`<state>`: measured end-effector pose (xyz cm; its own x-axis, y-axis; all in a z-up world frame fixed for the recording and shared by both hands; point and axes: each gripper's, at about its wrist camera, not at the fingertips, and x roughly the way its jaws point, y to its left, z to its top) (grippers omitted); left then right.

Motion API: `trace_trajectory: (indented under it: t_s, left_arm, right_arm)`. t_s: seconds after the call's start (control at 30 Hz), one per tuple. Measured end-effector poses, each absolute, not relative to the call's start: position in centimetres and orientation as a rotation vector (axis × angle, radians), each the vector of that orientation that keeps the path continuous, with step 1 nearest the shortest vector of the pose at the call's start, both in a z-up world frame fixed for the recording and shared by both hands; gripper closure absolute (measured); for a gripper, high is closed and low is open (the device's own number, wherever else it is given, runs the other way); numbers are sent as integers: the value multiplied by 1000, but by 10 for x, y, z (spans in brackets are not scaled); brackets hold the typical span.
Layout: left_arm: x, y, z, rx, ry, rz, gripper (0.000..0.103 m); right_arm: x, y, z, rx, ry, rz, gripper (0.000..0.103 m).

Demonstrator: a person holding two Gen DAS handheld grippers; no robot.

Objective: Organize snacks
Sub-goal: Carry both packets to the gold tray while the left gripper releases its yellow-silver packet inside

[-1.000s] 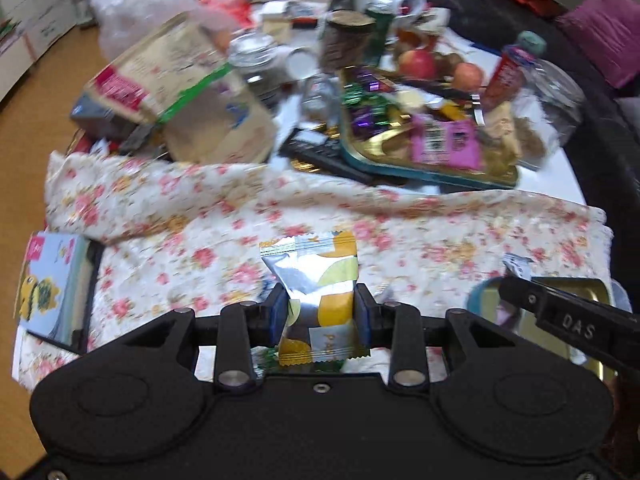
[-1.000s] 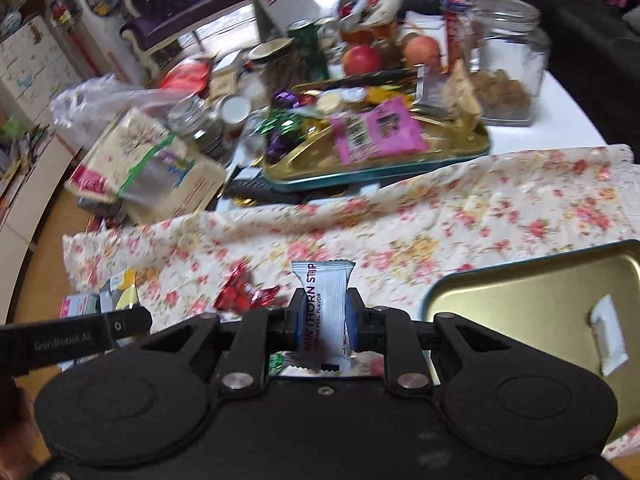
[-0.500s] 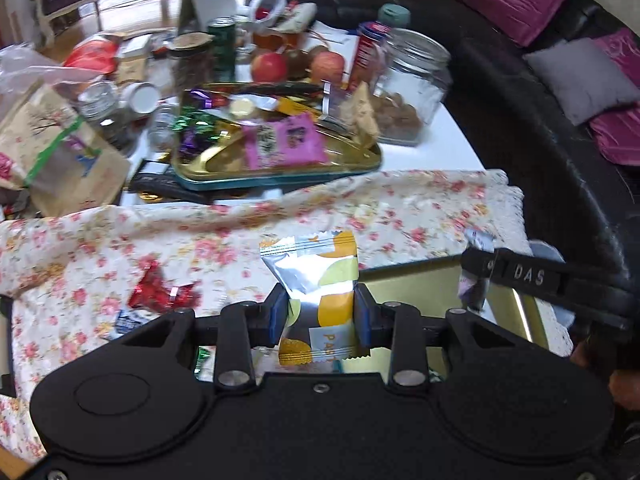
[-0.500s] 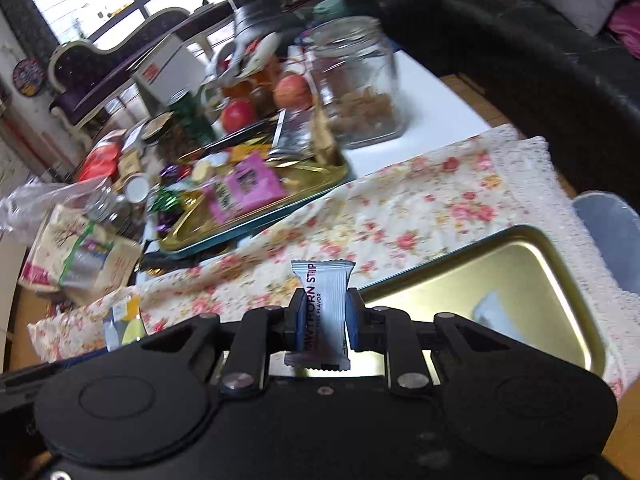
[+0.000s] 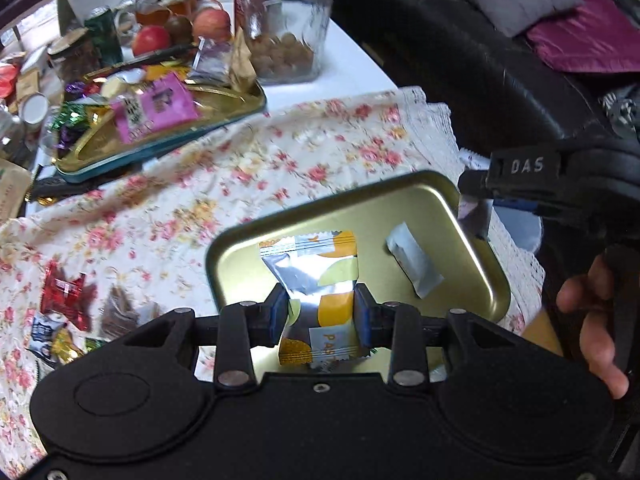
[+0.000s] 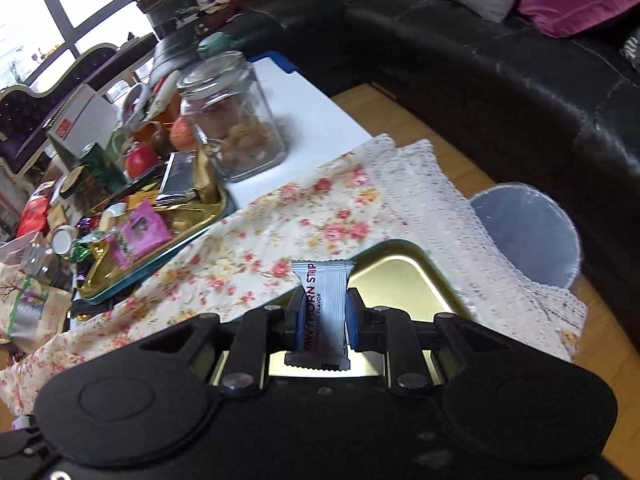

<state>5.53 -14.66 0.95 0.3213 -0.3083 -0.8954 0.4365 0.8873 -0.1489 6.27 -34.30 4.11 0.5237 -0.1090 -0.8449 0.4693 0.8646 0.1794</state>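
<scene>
A silver-and-yellow snack packet (image 5: 320, 280) sits clamped in the left gripper (image 5: 321, 312) above the gold tray (image 5: 248, 248), where a small silver packet (image 5: 414, 266) lies. The right gripper (image 6: 322, 318) pinches a white hawthorn strip (image 6: 326, 312) over the tray's (image 6: 400, 268) near edge, on the floral cloth (image 6: 320, 216).

My left gripper (image 5: 321, 312) and right gripper (image 6: 323, 316) both point steeply downward, jaws clamped; my right hand (image 5: 592, 316) grips its handle.
</scene>
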Motion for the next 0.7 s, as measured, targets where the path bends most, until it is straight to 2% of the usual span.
trace_trajectory:
  t_s: [0.4, 0.7]
  left_arm:
    - [70, -153, -8, 113, 1204, -401, 60]
    - [62, -159, -3, 232, 1094, -331, 54]
  right_arm:
    - [54, -358, 37, 426, 971, -372, 81]
    - [55, -354, 36, 419, 979, -357, 81]
